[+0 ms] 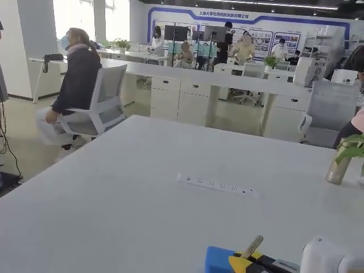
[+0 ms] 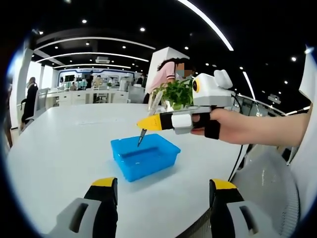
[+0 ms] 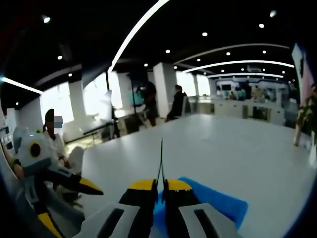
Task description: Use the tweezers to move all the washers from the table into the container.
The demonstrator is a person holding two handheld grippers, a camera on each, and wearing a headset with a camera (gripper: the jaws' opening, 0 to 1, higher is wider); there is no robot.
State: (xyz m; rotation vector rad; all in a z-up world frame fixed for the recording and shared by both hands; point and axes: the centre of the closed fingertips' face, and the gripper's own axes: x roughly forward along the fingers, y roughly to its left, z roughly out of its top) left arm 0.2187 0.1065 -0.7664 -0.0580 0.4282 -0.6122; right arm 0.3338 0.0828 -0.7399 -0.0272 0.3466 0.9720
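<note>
Left gripper [image 2: 163, 184] is sitting nearest in its own view. Its jaws are spreading wide, yellow tips over black pads, gripping nothing.

Right gripper [image 3: 161, 186] is pressing its jaws together, pinching the tweezers [image 3: 161, 157] by the rear end. The thin metal legs are running straight out ahead and tapering to a fine point.

In the left gripper view a hand [image 2: 233, 126] is holding the right gripper roughly level above the table. The tweezers are tilting down, tip hanging over the open top of the container [image 2: 148, 171]. Can't tell whether the tip is touching it.

Container is blue plastic, shallow and rectangular with rounded corners. It's lying on the table [image 1: 142, 187] near the person's edge, just beyond the left jaws.

Table top is showing white, smooth, matte and large.

Farther out in the head view, a white power strip [image 1: 216, 185] is lying flat mid-table. Past it a bottle [image 1: 339, 166] with green leaves is standing at the right edge.

Beyond that an open office is showing: rows of white desks, and a seated person [image 1: 77, 79] leaning back in a white mesh chair [image 1: 109, 102] at left. More people are working at the back under a blue-bordered wall board.
</note>
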